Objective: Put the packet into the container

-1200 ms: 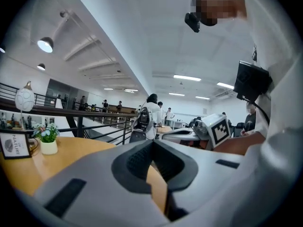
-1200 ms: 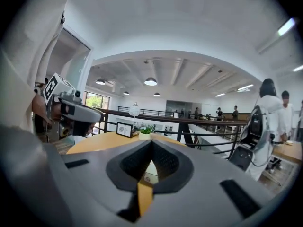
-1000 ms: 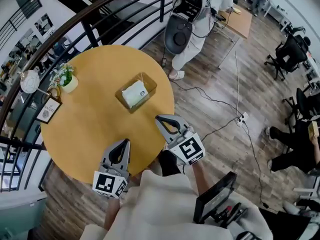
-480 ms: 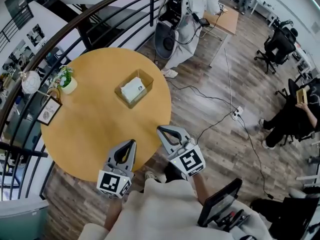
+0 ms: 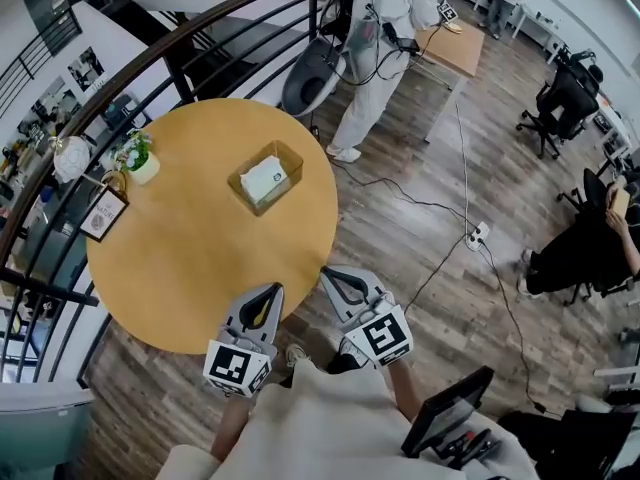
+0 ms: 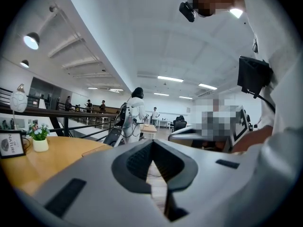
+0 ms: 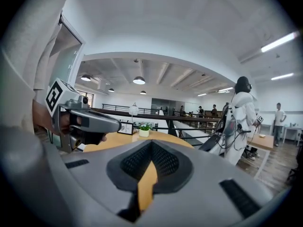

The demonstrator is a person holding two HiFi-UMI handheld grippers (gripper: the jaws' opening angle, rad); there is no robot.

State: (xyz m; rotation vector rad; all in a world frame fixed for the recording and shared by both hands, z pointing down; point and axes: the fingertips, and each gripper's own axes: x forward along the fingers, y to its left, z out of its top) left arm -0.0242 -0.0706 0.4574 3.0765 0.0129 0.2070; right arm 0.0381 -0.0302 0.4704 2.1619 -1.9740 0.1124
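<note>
Nearest, both tools are held low against the person's front, off the near edge of the counter [image 5: 180, 258]. The left gripper [image 5: 270, 290] has its jaws together at the tips with nothing between them. The right gripper [image 5: 330, 273] is likewise fully closed and empty. Only wood floor and counter top show through the slit behind the pads.

The packet [image 5: 266, 180], white, already lies inside the container [image 5: 290, 158], a small open box on the far right part of the round counter, well apart from both grippers. From this height it seems to sit flat within the walls, though that is hard to confirm. By my reading the placing is done. What remains is to keep both grippers clear of the counter and not nudge the box.

The counter is a smooth, bare, yellow-brown disc. At its far left edge stand a small potted plant [image 5: 140, 163] and a framed sign [image 5: 103, 216]. A dark curved railing [image 5: 200, 18] runs behind. Beyond are plank flooring [image 5: 420, 258] with a trailing cable [image 5: 440, 208], a person in white [image 5: 385, 28] by a desk [image 5: 455, 43], and office chairs [image 5: 560, 103].
</note>
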